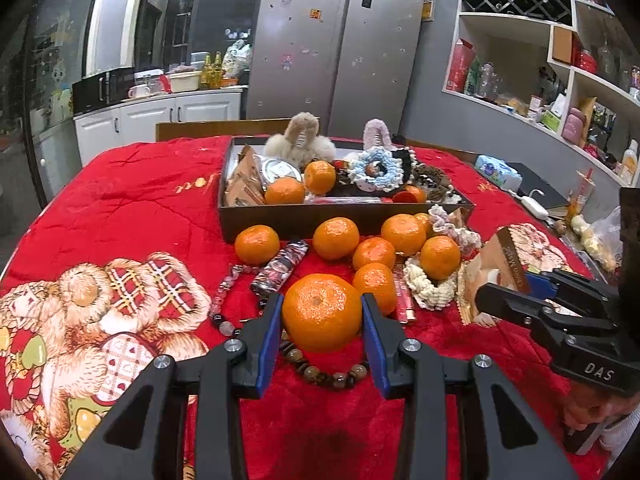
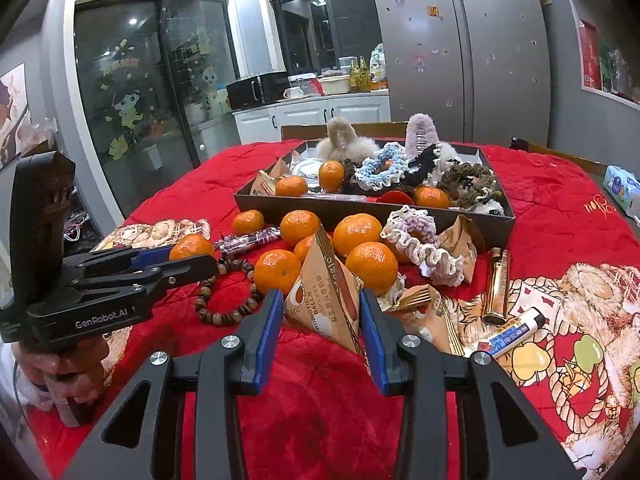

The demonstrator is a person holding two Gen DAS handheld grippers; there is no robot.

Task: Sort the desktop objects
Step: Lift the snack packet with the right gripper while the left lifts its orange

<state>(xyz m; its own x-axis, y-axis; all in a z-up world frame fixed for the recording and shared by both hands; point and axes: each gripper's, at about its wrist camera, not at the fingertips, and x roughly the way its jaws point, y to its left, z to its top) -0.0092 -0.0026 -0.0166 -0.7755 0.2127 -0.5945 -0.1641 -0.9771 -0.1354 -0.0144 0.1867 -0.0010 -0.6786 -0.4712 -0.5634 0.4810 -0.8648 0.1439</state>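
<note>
Both hands are mid-carry, by my reading: each tool already has its item and the box is the next stop. Nearest, the left gripper (image 1: 322, 320) is clamped on a large tangerine (image 1: 321, 312), its blue pads pressing the dimpled, glossy skin at either flank; the fruit sits above a bracelet of brown wooden beads (image 1: 332, 376) on the plush red blanket (image 1: 132, 184). The right gripper (image 2: 320, 312) is closed on a pyramid-shaped snack packet (image 2: 324, 292), thin crinkly foil-paper with printed sides, pinched across its lower corners.

The next move, I judge, calls for lifting each item clear of the clutter and forward over the near wall of the box (image 1: 280, 216). A round, firm fruit could roll out of flat pads, and the packet may crumple, so a gentle set-down seems wise.

Just beyond lie loose tangerines (image 1: 336, 238), a patterned cylindrical tube (image 1: 280, 266), ruffled crochet scrunchies (image 1: 428, 284), a gold lighter (image 2: 496, 286) and a white lighter (image 2: 516, 330). Farther off, the dark shallow box already holds two tangerines, packets, knitted scrunchies and a fluffy hair claw (image 1: 302, 142)
</note>
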